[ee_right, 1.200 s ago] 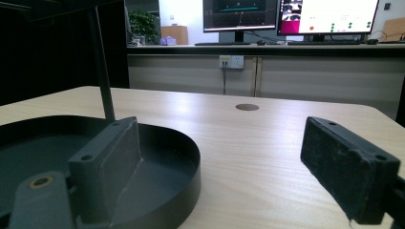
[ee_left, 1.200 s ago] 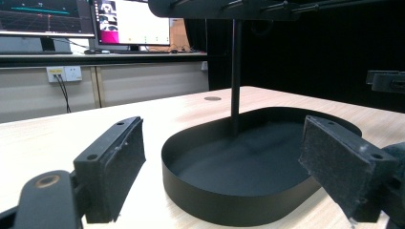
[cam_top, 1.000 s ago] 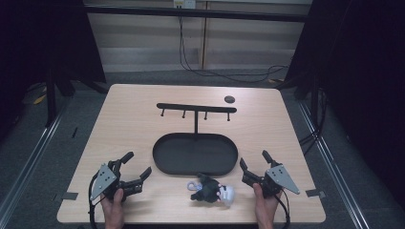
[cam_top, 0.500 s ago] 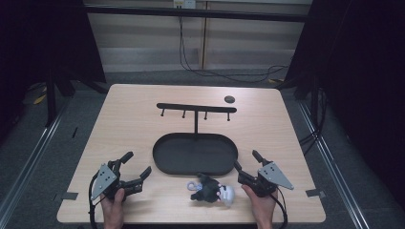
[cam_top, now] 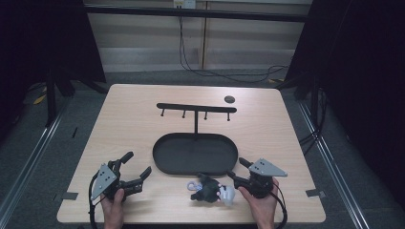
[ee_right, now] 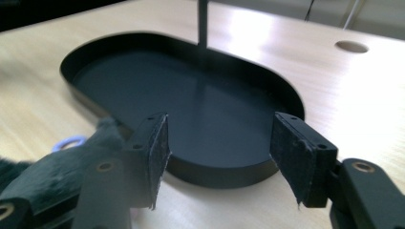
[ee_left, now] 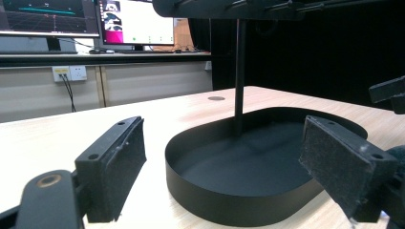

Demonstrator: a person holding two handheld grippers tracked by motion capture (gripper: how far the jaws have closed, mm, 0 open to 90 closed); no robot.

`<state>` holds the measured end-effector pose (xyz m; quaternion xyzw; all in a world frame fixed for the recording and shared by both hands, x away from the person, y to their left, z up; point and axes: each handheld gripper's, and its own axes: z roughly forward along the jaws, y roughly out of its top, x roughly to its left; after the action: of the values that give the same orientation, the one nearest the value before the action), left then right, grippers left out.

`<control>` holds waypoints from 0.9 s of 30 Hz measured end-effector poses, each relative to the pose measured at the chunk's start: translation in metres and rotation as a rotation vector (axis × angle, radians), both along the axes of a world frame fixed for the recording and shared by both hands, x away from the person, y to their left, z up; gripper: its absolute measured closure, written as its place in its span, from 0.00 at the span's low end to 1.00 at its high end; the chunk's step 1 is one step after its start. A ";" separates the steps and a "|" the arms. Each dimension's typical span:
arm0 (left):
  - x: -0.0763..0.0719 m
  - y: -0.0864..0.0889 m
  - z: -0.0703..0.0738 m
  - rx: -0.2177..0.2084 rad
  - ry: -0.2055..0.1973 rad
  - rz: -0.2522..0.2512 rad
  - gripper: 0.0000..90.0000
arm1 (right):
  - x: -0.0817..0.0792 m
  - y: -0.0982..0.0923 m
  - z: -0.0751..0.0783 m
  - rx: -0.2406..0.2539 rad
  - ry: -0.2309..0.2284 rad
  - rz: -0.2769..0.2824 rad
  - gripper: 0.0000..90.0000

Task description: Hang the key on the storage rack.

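One light wooden table (cam_top: pixel 143 124) carries a black oval tray (cam_top: pixel 165 164) near the middle of its near half; a thin post rises from the tray's far rim to a hook bar (cam_top: pixel 196 108). Toward the far right corner sits a small dark round disc (cam_top: pixel 229 99). At the near edge, between the hands, lies a dark fuzzy keychain toy (cam_top: pixel 206 189) with a pale ring. The left gripper (cam_top: pixel 135 170), near the near-left corner, has its jaws spread wide. The right gripper (cam_top: pixel 237 169), just right of the toy, also has its jaws apart, clamping nothing.
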<state>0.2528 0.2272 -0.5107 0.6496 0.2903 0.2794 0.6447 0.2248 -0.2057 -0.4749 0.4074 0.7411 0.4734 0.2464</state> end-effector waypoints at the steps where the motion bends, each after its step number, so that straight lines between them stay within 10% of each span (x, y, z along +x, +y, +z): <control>1: 0.000 0.000 0.000 0.005 -0.001 0.000 0.17 | 0.001 0.002 0.004 -0.005 0.040 0.032 0.46; 11: 0.000 0.000 0.000 0.005 -0.001 -0.001 0.17 | 0.012 0.011 0.025 -0.036 0.186 0.189 0.52; 27: 0.000 0.000 0.000 0.004 0.000 -0.009 0.17 | 0.025 0.036 0.048 -0.119 0.238 0.285 0.58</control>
<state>0.2526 0.2275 -0.5106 0.6524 0.2868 0.2769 0.6446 0.2500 -0.1694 -0.4270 0.3364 0.8418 0.4073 0.1111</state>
